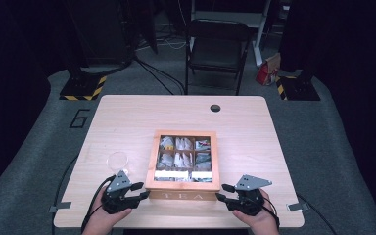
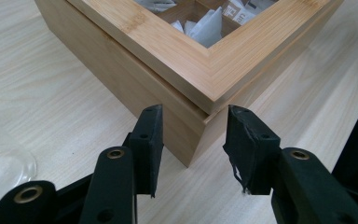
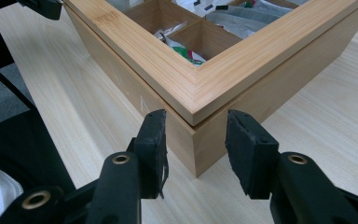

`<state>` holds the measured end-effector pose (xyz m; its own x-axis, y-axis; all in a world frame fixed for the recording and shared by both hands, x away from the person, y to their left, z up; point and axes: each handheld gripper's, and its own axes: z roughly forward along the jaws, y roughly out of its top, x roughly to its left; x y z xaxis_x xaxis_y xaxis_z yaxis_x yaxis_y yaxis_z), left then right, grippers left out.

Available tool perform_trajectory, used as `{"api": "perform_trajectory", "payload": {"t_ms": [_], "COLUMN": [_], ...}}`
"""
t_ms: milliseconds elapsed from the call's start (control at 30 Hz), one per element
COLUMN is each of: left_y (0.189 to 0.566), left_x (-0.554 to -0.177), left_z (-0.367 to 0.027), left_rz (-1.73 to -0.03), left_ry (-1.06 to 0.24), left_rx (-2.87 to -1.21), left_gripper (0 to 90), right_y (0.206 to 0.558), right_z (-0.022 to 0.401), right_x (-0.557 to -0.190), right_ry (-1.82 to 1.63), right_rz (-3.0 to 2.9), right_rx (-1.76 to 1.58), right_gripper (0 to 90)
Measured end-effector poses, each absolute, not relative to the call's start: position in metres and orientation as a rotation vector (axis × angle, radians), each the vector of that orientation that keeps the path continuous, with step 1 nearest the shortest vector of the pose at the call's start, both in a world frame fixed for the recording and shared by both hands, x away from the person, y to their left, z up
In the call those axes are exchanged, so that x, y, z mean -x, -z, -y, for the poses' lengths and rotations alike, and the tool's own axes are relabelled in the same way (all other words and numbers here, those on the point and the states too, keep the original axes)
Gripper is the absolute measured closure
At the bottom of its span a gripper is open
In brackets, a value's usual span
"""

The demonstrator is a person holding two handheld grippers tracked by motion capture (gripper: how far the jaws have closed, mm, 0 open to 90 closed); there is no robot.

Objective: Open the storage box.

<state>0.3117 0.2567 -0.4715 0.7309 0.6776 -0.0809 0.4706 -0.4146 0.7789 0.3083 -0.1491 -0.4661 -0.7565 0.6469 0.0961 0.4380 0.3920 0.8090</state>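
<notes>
**A lit table in a dark room**

From my screen I see a pale wooden table (image 1: 127,117) with rounded corners and a small round black hole (image 1: 215,108) near its far edge. It stands on grey carpet (image 1: 39,147), where a dark figure six (image 1: 80,118) is marked to the left. Behind the table sits a black folding chair (image 1: 218,51). Two stand bases edged with yellow and black stripes (image 1: 83,88) rest on the floor at either side, with black cables (image 1: 159,73) running across it between them. A red and white bag (image 1: 268,70) leans by the right base. The light falls on the table; the room's edges stay dark to me.
</notes>
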Motion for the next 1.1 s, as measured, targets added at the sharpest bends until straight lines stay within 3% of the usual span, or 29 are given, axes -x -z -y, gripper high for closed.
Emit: {"api": "perform_trajectory", "payload": {"t_ms": [1100], "left_y": [0.467], "left_x": [-0.313], "left_z": [-0.246], "left_rz": [-0.831], "left_ry": [-0.357], "left_rx": [-2.114], "left_gripper": [60.5], "right_y": [0.46], "right_z": [0.151], "right_x": [-0.315], "right_ry": [-1.447], "right_rz": [-2.357], "right_rx": [-0.993], "right_gripper": [64.6]}}
